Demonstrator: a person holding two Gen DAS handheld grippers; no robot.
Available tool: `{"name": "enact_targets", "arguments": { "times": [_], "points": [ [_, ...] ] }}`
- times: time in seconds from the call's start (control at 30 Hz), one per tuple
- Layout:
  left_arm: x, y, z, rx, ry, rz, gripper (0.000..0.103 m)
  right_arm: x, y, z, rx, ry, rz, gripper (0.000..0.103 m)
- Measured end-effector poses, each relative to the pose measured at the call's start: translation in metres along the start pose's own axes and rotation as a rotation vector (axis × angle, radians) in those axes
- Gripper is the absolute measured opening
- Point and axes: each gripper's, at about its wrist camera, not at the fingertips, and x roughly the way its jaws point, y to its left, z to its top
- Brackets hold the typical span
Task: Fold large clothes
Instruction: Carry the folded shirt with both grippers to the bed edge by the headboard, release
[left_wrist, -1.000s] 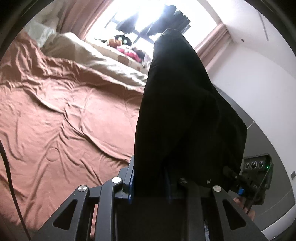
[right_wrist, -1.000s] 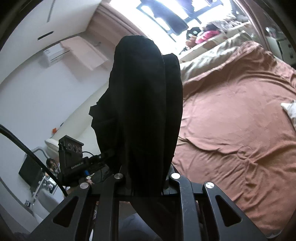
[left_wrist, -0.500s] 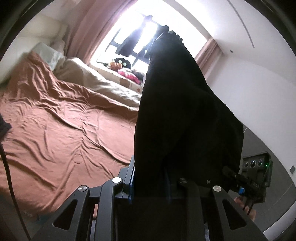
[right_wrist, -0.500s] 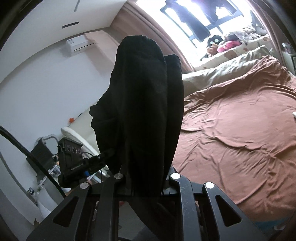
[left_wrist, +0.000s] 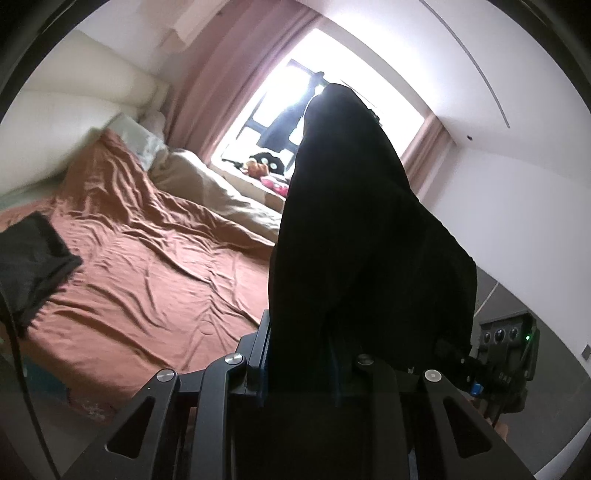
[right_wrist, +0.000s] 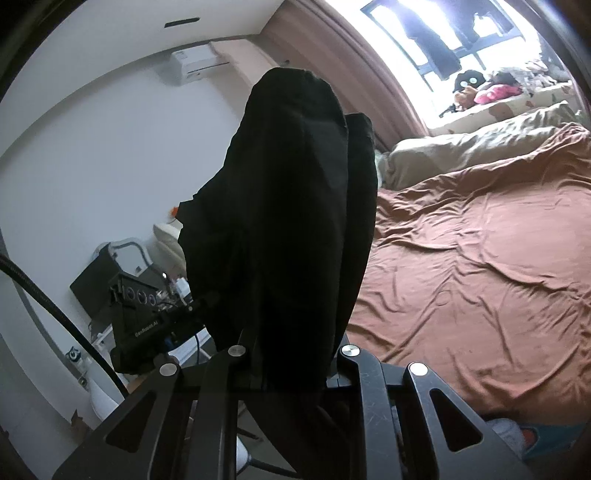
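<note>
A black garment (left_wrist: 362, 229) is draped over my left gripper (left_wrist: 301, 354), which is shut on it; the cloth hides the fingertips. The same black garment (right_wrist: 288, 221) covers my right gripper (right_wrist: 291, 354), also shut on it. Both grippers hold it up in the air beside the bed with the brown sheet (left_wrist: 147, 273), which also shows in the right wrist view (right_wrist: 480, 280). The right gripper's camera unit (left_wrist: 506, 354) shows at the left view's right edge; the left one (right_wrist: 136, 314) shows in the right view.
A dark folded cloth (left_wrist: 29, 258) lies on the bed's left side. A beige duvet (left_wrist: 214, 192) and pillows lie by the window. Clothes hang in the window (right_wrist: 432, 40). A desk with clutter (right_wrist: 110, 280) stands by the white wall.
Both grippers have lifted and tilted up with the garment; the bed now sits lower and farther in both views. The dark cloth on the bed has come into the left view.
</note>
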Motion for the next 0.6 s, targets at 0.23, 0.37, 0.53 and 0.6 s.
{"name": "enact_targets", "arguments": {
  "times": [0.23, 0.37, 0.53, 0.6],
  "points": [
    [-0.048, 0.04, 0.014, -0.024, -0.064, 0.034, 0.026, 0.039, 0.014, 0.007, -0.052, 0.053, 0.05, 0.015],
    [-0.074, 0.064, 0.027, -0.006, -0.082, 0.095, 0.026, 0.069, 0.019, 0.018, -0.077, 0.091, 0.082, 0.015],
    [-0.108, 0.098, 0.046, 0.012, -0.115, 0.153, 0.026, 0.114, 0.03, 0.024, -0.113, 0.122, 0.136, 0.015],
    [-0.12, 0.111, 0.052, 0.013, -0.131, 0.169, 0.026, 0.134, 0.033, 0.028, -0.123, 0.131, 0.164, 0.015]
  ]
}}
